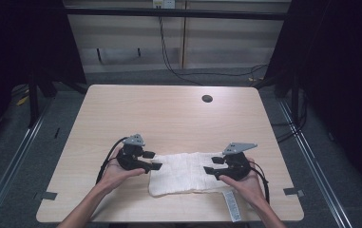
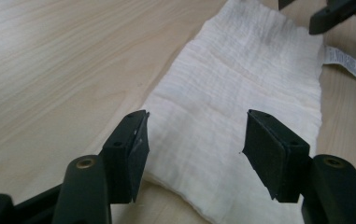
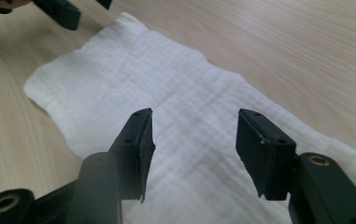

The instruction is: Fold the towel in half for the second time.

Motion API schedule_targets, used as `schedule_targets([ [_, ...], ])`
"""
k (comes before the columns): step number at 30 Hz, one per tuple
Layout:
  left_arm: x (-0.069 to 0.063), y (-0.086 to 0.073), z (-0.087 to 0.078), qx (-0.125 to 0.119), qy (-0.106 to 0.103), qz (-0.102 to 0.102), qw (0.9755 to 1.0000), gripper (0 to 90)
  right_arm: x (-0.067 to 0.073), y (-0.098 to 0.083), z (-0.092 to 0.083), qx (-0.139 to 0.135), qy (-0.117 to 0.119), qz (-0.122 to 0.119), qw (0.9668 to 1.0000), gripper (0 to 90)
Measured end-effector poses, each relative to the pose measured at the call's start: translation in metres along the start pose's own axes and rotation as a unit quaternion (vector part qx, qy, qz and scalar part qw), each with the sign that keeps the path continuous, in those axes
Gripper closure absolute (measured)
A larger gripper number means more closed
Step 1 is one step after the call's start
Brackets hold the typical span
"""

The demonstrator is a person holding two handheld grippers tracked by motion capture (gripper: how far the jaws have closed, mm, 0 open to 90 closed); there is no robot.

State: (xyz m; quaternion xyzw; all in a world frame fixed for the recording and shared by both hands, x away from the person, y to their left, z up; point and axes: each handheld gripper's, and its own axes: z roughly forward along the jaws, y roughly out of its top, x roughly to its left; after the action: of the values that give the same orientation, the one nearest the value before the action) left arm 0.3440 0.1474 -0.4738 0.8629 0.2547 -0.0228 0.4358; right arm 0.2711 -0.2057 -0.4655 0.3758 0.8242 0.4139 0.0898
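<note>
White cloth [image 1: 185, 173] lies flat on counter [image 1: 169, 114], long axis 9-to-3. Left tongs [image 1: 153, 160] at 9 end, right tongs [image 1: 210, 166] at 3 end, both spread, pinching nothing, equally near.

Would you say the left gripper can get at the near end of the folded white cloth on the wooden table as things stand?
Probably yes. The left gripper stands open just above the left end of the folded white cloth, with nothing between its jaws and the fabric. The right gripper is at the far end, out of the way.
</note>
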Motion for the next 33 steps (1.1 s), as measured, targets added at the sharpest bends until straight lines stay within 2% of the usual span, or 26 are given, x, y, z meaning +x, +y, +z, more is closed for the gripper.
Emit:
schedule_targets([
  [4, 0.007, 0.002, -0.006, -0.007, 0.013, -0.012, 0.9998, 43.5, 0.013, 0.008, 0.010, 0.004, 0.028, -0.011, 0.9995, 46.4],
  [6, 0.007, 0.003, -0.010, -0.006, 0.026, -0.007, 0.9996, 44.2, 0.023, 0.011, 0.015, 0.006, 0.038, -0.025, 0.9990, 48.5],
  [9, 0.008, 0.007, -0.013, -0.008, 0.029, -0.002, 0.9995, 46.7, 0.035, 0.014, 0.021, 0.010, 0.055, -0.039, 0.9977, 51.1],
  [13, 0.014, 0.014, -0.014, -0.019, 0.035, -0.011, 0.9992, 47.9, 0.047, 0.017, 0.031, 0.020, 0.074, -0.048, 0.9959, 53.9],
  [15, 0.016, 0.019, -0.012, -0.013, 0.044, -0.001, 0.9990, 47.7, 0.051, 0.020, 0.036, 0.023, 0.084, -0.052, 0.9948, 56.0],
  [17, 0.018, 0.021, -0.011, -0.024, 0.031, -0.005, 0.9992, 47.6, 0.055, 0.023, 0.041, 0.024, 0.094, -0.058, 0.9936, 58.2],
  [18, 0.018, 0.021, -0.010, -0.024, 0.033, -0.003, 0.9992, 47.4, 0.058, 0.025, 0.043, 0.025, 0.096, -0.060, 0.9932, 58.9],
  [19, 0.018, 0.020, -0.009, -0.022, 0.032, -0.004, 0.9992, 47.5, 0.061, 0.027, 0.046, 0.025, 0.106, -0.062, 0.9921, 59.6],
  [23, 0.020, 0.016, -0.005, -0.008, 0.035, -0.001, 0.9993, 47.6, 0.075, 0.033, 0.060, 0.036, 0.121, -0.081, 0.9887, 60.4],
  [29, 0.028, 0.008, -0.007, 0.001, 0.043, -0.011, 0.9990, 46.5, 0.093, 0.041, 0.079, 0.044, 0.134, -0.097, 0.9852, 58.6],
  [33, 0.033, 0.003, -0.010, 0.000, 0.052, -0.018, 0.9985, 46.4, 0.097, 0.045, 0.089, 0.049, 0.138, -0.100, 0.9841, 56.6],
])
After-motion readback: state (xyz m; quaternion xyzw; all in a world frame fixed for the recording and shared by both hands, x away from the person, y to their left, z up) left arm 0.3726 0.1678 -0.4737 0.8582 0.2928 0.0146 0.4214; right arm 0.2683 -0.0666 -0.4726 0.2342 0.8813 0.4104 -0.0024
